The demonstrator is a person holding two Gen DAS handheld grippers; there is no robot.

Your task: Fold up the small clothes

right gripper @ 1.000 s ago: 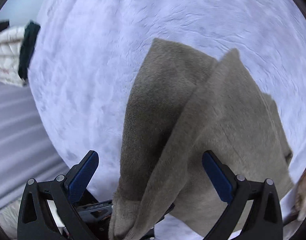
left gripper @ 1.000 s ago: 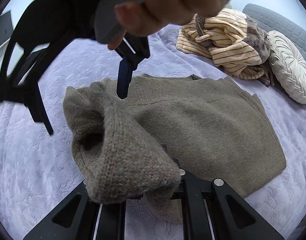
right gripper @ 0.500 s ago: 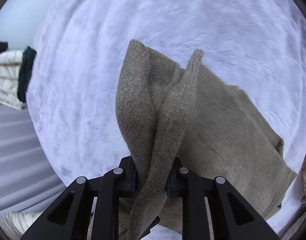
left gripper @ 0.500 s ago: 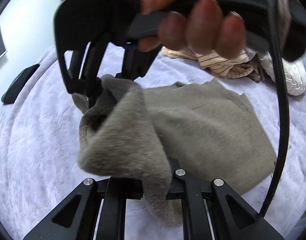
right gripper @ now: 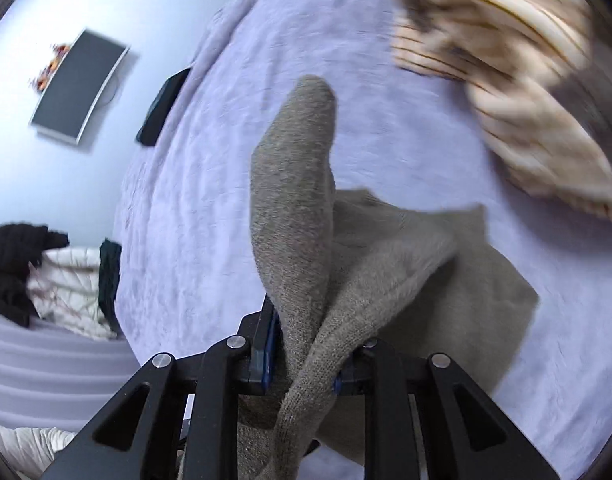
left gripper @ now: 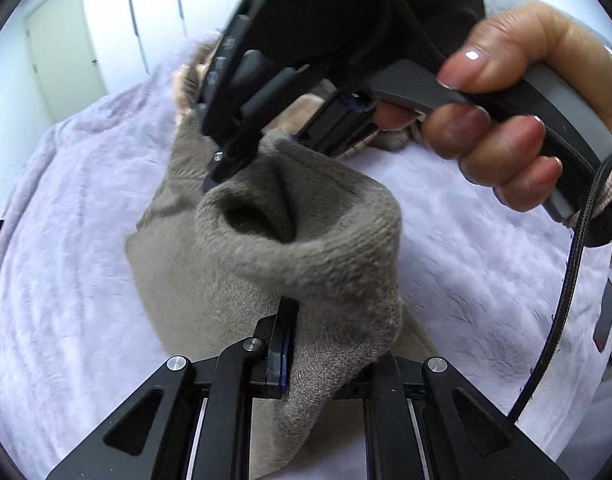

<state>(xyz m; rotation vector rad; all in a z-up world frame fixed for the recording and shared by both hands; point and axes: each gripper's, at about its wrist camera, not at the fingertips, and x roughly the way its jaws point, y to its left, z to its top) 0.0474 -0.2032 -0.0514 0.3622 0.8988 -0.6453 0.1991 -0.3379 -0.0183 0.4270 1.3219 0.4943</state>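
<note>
Both grippers clamp taupe sweater [left gripper: 306, 248], L view only: hand [left gripper: 506, 120], R only: striped garment [right gripper: 506, 80]

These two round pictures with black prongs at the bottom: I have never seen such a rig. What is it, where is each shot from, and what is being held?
No robot arm is involved. A person holds a two-finger clamp tool in each hand, and each tool carries a wide-angle camera that looks along its fingers. The left tool's view shows the left gripper shut on a fold of the grey-brown knitted sweater; above it is the person's hand working the other tool. The right tool's view shows the right gripper, closed on another part of the sweater. The sweater lies partly on a pale lilac bedspread, with a striped beige garment beyond.
</note>
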